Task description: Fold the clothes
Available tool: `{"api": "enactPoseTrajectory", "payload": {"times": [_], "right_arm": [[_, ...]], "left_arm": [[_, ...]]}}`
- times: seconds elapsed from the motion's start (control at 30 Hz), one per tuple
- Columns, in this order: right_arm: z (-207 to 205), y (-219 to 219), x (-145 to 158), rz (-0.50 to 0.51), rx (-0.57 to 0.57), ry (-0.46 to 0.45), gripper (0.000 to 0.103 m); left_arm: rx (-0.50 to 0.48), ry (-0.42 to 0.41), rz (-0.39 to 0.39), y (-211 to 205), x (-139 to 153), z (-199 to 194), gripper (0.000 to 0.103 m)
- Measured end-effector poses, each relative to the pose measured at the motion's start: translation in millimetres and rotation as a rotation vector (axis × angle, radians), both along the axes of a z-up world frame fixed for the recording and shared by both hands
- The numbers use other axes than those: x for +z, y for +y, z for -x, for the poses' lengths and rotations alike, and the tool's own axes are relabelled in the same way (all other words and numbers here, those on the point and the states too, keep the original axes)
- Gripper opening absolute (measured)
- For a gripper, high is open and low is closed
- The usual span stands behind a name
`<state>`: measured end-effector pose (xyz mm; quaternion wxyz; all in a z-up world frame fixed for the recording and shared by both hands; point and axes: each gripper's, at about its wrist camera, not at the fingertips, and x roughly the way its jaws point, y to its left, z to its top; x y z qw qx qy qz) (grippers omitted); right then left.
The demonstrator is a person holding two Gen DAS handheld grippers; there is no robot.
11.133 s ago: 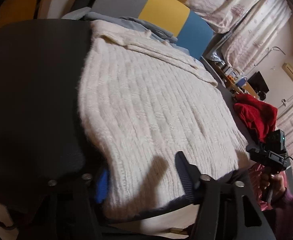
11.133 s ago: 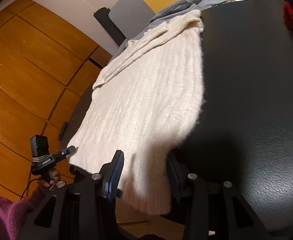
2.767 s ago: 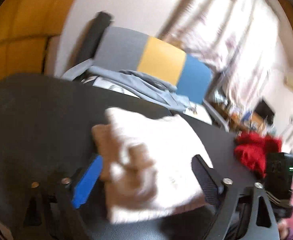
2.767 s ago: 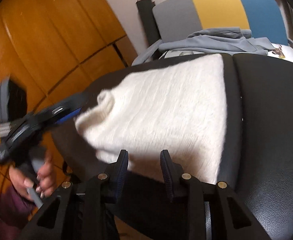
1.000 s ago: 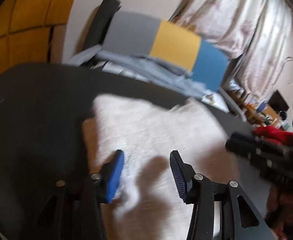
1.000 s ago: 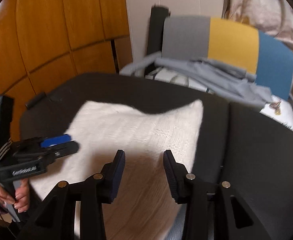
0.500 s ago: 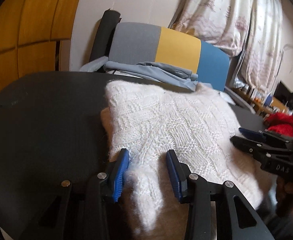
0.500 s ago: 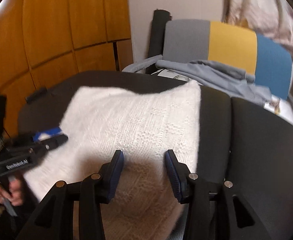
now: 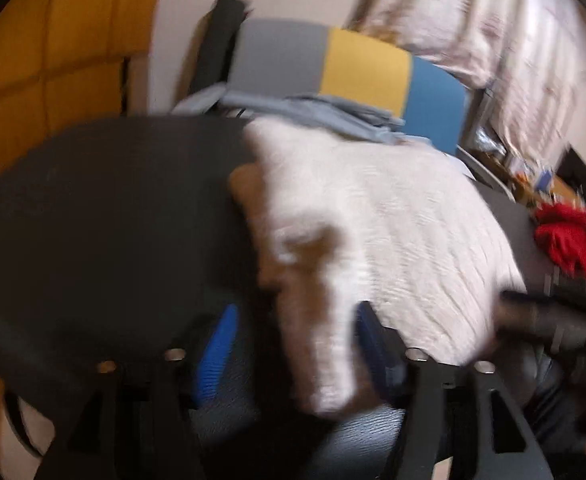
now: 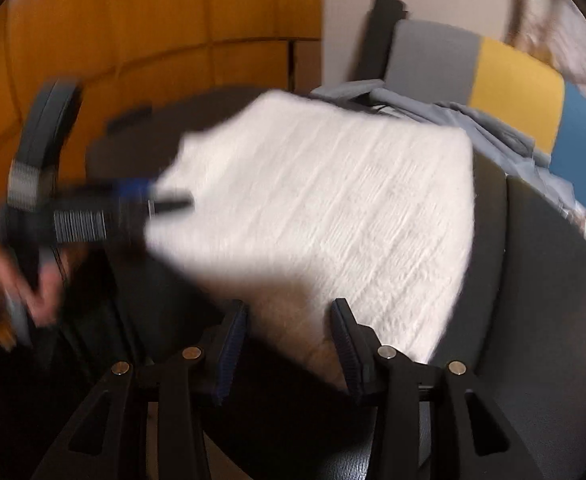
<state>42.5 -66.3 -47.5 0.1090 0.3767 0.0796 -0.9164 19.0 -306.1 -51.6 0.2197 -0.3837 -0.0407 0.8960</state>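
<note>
A folded cream knit sweater [image 9: 393, 232] lies on the black padded surface [image 9: 105, 208]; it also shows in the right wrist view [image 10: 333, 208]. My left gripper [image 9: 297, 332] is open, its jaws spread either side of the sweater's near left corner, which hangs between them. My right gripper [image 10: 289, 328] is open at the sweater's near edge, the cloth lying between and beyond its jaws. The left gripper appears blurred in the right wrist view [image 10: 169, 204] at the sweater's left edge. Both views are motion-blurred.
A grey, yellow and blue chair back [image 9: 345, 64] with grey-blue clothes [image 9: 313, 108] draped on it stands behind the surface. A red garment [image 9: 573, 236] lies at the right. Orange wood panels [image 10: 133, 28] form the left wall. Curtains hang at back right.
The left gripper's jaws have spread wider and it has pulled back to the sweater's near left corner. The right gripper stays open at the near edge. Both cameras are moving.
</note>
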Motion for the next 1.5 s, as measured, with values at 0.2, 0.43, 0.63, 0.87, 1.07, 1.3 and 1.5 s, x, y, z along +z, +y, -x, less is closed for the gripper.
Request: {"api": "enactPoseTrajectory", "payload": {"times": [0.2, 0.43, 0.63, 0.87, 1.07, 1.3, 1.5], "right_arm": [[-3.5, 20.5, 26.9, 0.148, -0.002, -0.002, 0.045], [21.6, 120.5, 53.5, 0.517, -0.294, -0.013, 0.076], [55.5, 160.2, 25.1, 0.723, -0.371, -0.17, 0.076], [72.8, 154.7, -12.8, 0.864, -0.327, -0.316, 0.076], [71.2, 142.0, -15.6, 0.832, -0.329, -0.292, 0.053], [85.4, 119.5, 1.2, 0.668, -0.306, -0.259, 0.045], [140.5, 64.1, 10.6, 0.565, -0.157, -0.294, 0.045]], "left_arm": [[-0.012, -0.059, -0.096, -18.3, 6.9, 0.1, 0.078], [0.053, -0.113, -0.419, -46.4, 51.2, 46.3, 0.1], [0.003, -0.257, -0.299, -4.6, 34.7, 95.5, 0.1], [-0.043, -0.353, -0.248, 9.5, 4.1, 97.5, 0.103], [-0.071, -0.305, -0.221, 20.7, 6.2, 86.4, 0.08], [-0.045, -0.278, -0.283, 6.5, 5.7, 66.8, 0.046], [0.088, -0.193, -0.215, -30.2, 12.4, 58.4, 0.043]]}}
